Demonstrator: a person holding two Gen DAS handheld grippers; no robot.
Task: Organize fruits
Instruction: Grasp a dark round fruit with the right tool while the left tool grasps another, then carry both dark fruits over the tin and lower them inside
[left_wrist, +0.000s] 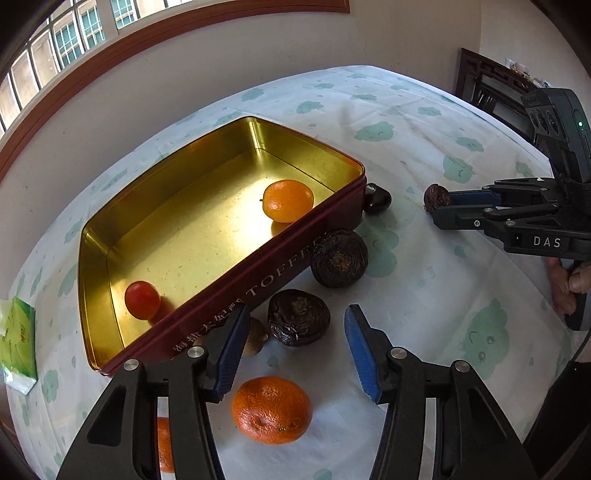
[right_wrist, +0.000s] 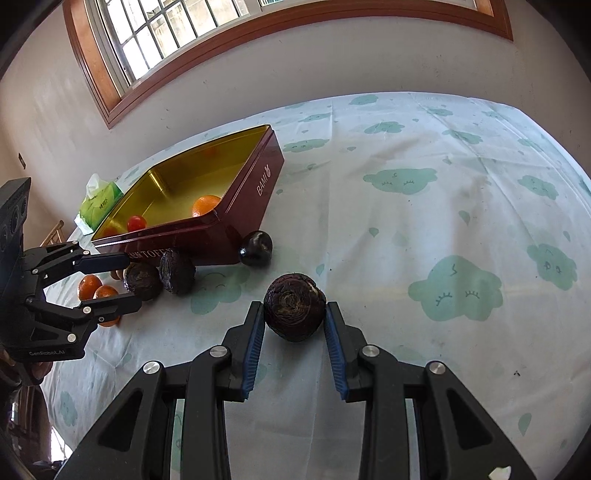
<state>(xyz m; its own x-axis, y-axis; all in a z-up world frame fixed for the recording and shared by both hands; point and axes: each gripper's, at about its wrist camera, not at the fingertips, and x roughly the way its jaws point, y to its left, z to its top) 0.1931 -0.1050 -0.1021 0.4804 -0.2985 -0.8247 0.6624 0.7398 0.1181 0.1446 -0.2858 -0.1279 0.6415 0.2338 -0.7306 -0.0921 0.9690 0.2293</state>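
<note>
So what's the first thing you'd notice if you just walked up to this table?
The shiny gold inside of the red tin on the cloud-patterned tablecloth, with an orange and a small red tomato lying in it. Next, the right gripper closed on a dark, wrinkly round fruit near the tin.

The tin (left_wrist: 229, 236) is metal: its inside is polished gold and mirror-bright, its outer walls a glossy dark red lacquer with pale printed lettering. The bench wears a matt, thin cloth (left_wrist: 424, 288), slightly creased. The mandarin (left_wrist: 271, 410) has a pebbled, faintly shiny peel; the tomato (left_wrist: 142, 300) is smooth and glossy. The water chestnut (right_wrist: 294, 308) looks dark, ridged and rough, another dark fruit (right_wrist: 256, 248) slick and shiny. Each hand-held gripper is matt black plastic with ribbed blue pads (left_wrist: 364, 350) and bright metal pins. The window frame (right_wrist: 258, 33) is varnished wood.
</note>
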